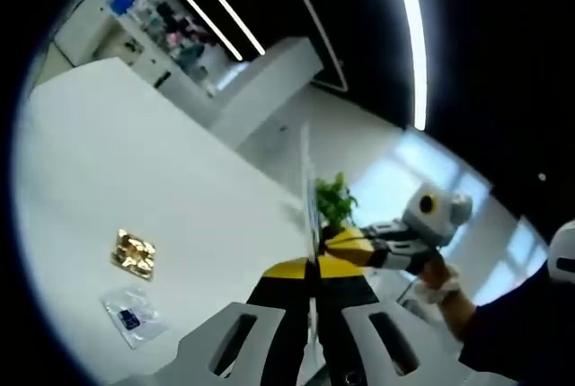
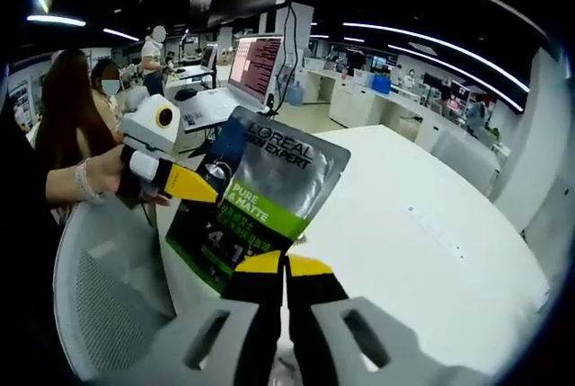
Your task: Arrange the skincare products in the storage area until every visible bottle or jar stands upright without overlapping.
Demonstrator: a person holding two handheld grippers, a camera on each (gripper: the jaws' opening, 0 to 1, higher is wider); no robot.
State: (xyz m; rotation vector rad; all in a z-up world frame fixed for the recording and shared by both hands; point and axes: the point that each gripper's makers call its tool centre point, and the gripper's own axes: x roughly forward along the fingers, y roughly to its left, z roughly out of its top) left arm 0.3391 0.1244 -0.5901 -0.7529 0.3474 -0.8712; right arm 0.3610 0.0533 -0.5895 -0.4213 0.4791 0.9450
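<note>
The white table [image 2: 422, 224] spread behind a grey-and-green pouch [image 2: 260, 197] that both grippers clenched in the air. The right gripper view showed its printed face, with the right gripper [image 2: 286, 265] at its bottom and the left gripper [image 2: 193, 184] at its side. The left gripper view showed it edge-on in the left gripper's jaws, plus a gold packet [image 1: 134, 253] and a clear bag [image 1: 132, 314].

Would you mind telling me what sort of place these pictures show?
Probably an open-plan office or lab: long ceiling light strips, a monitor on a desk, and a large white table.

Two jaw-mounted cams, facing each other over the white table [image 2: 422, 224].
Left view rolled hard, close, sachet [image 1: 309, 197] edge-on; right view close, near-level; both share the sachet.
</note>
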